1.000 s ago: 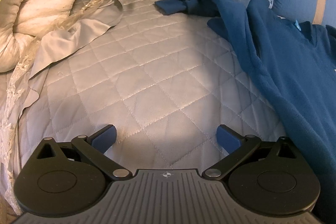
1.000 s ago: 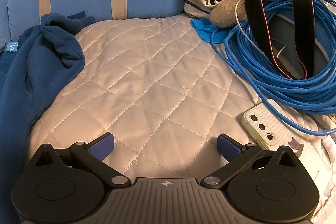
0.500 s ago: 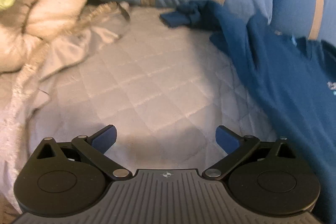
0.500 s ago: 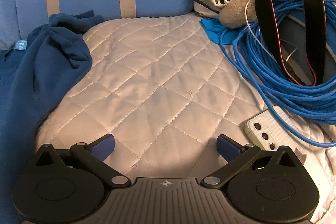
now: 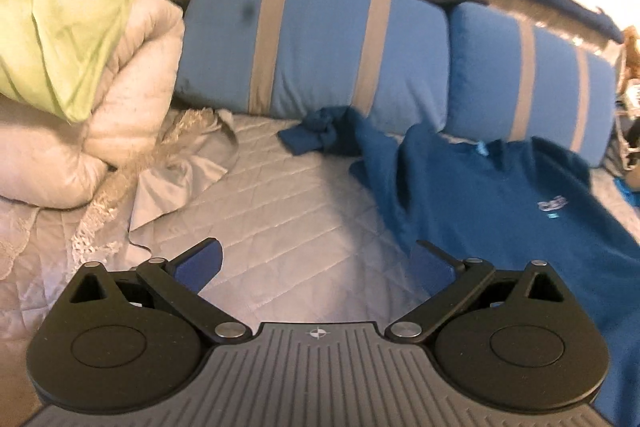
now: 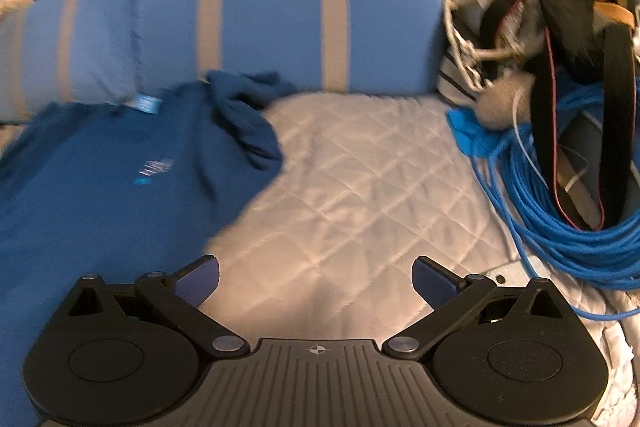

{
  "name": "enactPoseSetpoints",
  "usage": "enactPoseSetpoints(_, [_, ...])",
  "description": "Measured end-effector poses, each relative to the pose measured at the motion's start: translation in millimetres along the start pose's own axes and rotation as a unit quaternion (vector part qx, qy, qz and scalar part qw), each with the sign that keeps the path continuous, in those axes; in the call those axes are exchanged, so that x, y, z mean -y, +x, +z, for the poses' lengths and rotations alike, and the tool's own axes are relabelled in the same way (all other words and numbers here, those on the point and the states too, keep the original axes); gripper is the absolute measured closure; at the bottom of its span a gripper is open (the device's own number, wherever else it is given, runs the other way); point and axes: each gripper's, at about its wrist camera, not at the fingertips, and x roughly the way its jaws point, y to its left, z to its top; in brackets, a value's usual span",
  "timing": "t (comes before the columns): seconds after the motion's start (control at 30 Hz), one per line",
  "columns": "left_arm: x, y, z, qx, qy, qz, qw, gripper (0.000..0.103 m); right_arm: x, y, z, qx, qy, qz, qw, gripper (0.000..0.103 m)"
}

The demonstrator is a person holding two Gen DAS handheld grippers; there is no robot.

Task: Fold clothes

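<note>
A dark blue sweatshirt (image 5: 500, 211) lies spread on the quilted bed cover, chest logo up, collar toward the pillows. One sleeve (image 5: 320, 137) is bunched at the back left. In the right wrist view the sweatshirt (image 6: 100, 187) fills the left side, with its other sleeve (image 6: 248, 119) crumpled near the pillow. My left gripper (image 5: 316, 263) is open and empty above the bare quilt, left of the sweatshirt. My right gripper (image 6: 316, 275) is open and empty above the quilt, right of the sweatshirt.
Blue striped pillows (image 5: 320, 47) line the back. A cream duvet and green cloth (image 5: 80, 27) pile up at the left. A blue cable coil (image 6: 560, 195), black straps and bags (image 6: 560, 27) crowd the right side.
Both grippers have lifted and pulled back, so more of the pillows and sweatshirt shows. The phone by the cable has dropped out of the right view. Both grippers stay open.
</note>
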Motion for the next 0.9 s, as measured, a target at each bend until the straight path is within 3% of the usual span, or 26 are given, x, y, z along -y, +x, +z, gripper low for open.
enactPoseSetpoints(0.23, [0.6, -38.5, -1.8, 0.018, 0.007, -0.037, 0.9992, 0.000, -3.6, -64.6, 5.4, 0.025, -0.017, 0.065, 0.997, 0.001])
enactPoseSetpoints(0.47, [-6.0, -64.2, -20.6, 0.012, -0.008, -0.072, 0.9973, 0.000, -2.2, -115.3, -5.6, 0.019, -0.068, 0.094, 0.993, 0.001])
enactPoseSetpoints(0.67, [-10.6, -63.0, -53.9, -0.023, -0.039, -0.109, 0.9931, 0.000, -0.8, -131.6, -23.0, 0.017, -0.057, 0.110, 0.992, 0.001])
enactPoseSetpoints(0.83, [-19.1, -58.8, -77.4, -0.055, -0.081, -0.171, 0.9803, 0.001, 1.4, -130.5, -32.5, 0.010, -0.031, 0.128, 0.991, 0.001])
enactPoseSetpoints(0.9, [-18.0, -60.6, -82.4, -0.057, -0.086, -0.180, 0.9782, 0.001, 2.0, -128.8, -36.8, 0.004, -0.022, 0.138, 0.990, 0.001])
